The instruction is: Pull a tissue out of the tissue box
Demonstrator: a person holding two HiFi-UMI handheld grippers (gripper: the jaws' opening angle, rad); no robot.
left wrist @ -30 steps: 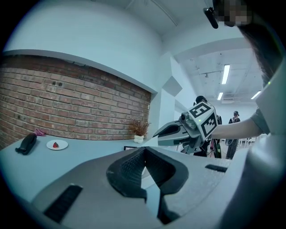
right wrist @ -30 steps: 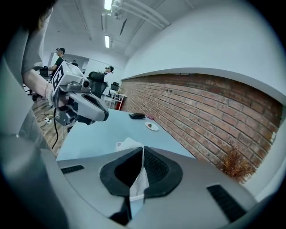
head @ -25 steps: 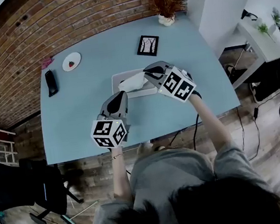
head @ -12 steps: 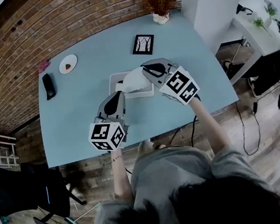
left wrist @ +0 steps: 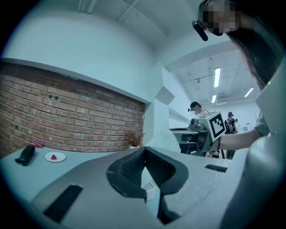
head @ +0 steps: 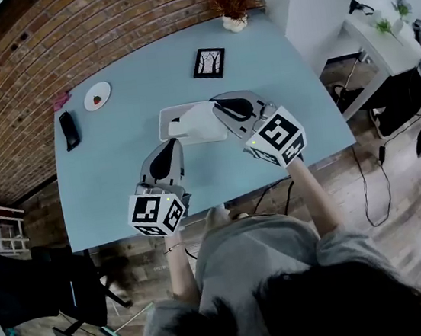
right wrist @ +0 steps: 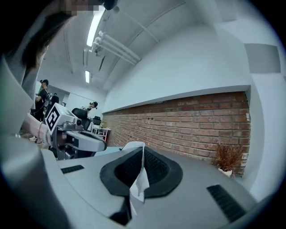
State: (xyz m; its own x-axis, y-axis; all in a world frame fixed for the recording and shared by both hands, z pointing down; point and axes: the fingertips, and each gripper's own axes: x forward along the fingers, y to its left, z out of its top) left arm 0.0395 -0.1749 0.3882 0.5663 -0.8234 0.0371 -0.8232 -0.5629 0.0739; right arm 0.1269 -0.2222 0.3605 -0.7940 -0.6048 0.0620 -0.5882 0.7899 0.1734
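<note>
The pale tissue box (head: 171, 122) lies on the light blue table (head: 129, 74) in the head view. A white tissue (head: 202, 118) stands out of its top, and my right gripper (head: 224, 111) is shut on that tissue's right side. In the right gripper view the tissue (right wrist: 139, 179) hangs pinched between the dark pads (right wrist: 156, 167). My left gripper (head: 170, 146) hovers just in front of the box, pointing at it. Its jaws are together in the left gripper view, with nothing clearly held. The right gripper's marker cube (left wrist: 215, 125) shows there too.
A framed picture (head: 209, 62), a small plate with a strawberry (head: 96, 96), a black object (head: 70, 129) and a dried plant in a pot (head: 231, 7) sit further back on the table. A brick wall (head: 62, 37) runs behind it. The table's near edge (head: 221, 193) is close to the person.
My right gripper has drawn back toward the person with the tissue, and more of the sheet now shows above the box. The left gripper has stayed in front of the box.
</note>
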